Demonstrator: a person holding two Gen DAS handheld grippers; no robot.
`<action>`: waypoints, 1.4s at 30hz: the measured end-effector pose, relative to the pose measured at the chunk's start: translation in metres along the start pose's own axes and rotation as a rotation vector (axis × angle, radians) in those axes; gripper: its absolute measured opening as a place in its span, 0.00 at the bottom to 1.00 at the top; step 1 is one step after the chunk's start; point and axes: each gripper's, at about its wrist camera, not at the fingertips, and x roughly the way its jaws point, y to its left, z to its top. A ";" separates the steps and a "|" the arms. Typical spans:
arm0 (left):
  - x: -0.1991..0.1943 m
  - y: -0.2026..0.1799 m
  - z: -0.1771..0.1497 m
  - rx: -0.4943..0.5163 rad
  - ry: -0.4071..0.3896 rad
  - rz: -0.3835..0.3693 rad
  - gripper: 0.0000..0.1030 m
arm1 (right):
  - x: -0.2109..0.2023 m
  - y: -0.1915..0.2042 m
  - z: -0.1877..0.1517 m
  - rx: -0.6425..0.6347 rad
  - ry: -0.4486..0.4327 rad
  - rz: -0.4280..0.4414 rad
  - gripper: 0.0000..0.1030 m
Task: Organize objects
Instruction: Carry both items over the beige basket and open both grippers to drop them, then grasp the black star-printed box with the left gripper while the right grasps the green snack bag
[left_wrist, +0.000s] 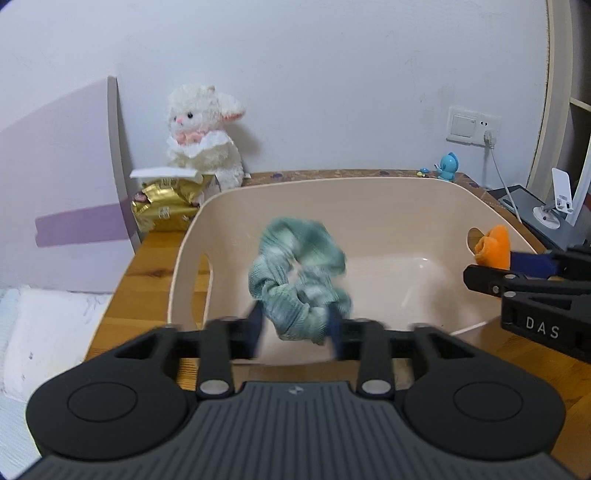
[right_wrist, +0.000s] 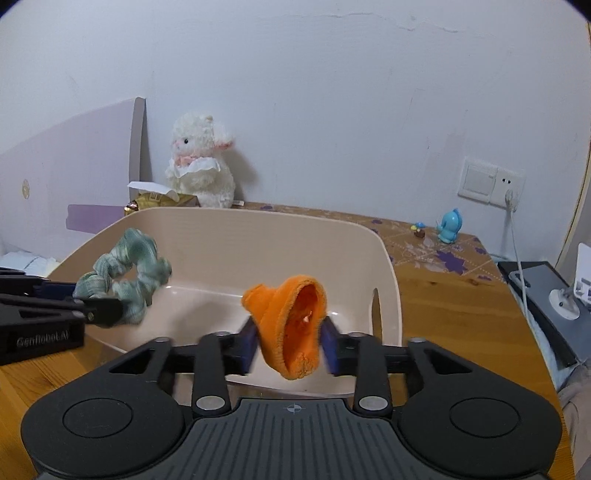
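A teal-green fabric scrunchie (left_wrist: 299, 273) hangs between the blue pads of my left gripper (left_wrist: 294, 328), which is shut on it just above the near rim of a beige plastic tub (left_wrist: 332, 181). Seen from the right wrist, that scrunchie (right_wrist: 125, 273) and the left gripper (right_wrist: 92, 299) sit over the tub's left side. My right gripper (right_wrist: 288, 343) is shut on an orange fleece piece (right_wrist: 291, 325) over the front right of the tub (right_wrist: 258, 213). The left wrist view shows the orange piece (left_wrist: 495, 247) near the tub's right handle slot. The tub's floor looks bare.
The tub stands on a wooden table (right_wrist: 443, 314). At the back left are a white plush lamb (left_wrist: 201, 136) and a gold packet (left_wrist: 166, 206). A blue toy figure (right_wrist: 448, 226), a wall socket with cable (right_wrist: 509, 195) and a phone stand (left_wrist: 557, 203) are at the right.
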 end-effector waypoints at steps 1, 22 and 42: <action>-0.004 -0.001 -0.001 0.006 -0.010 0.006 0.60 | -0.004 0.001 0.000 0.002 -0.011 -0.004 0.61; -0.079 0.014 -0.040 0.001 -0.076 0.047 0.91 | -0.076 0.022 -0.027 -0.063 -0.046 -0.037 1.00; -0.009 0.034 -0.089 0.014 0.150 0.054 0.91 | -0.017 0.006 -0.095 -0.035 0.221 -0.040 1.00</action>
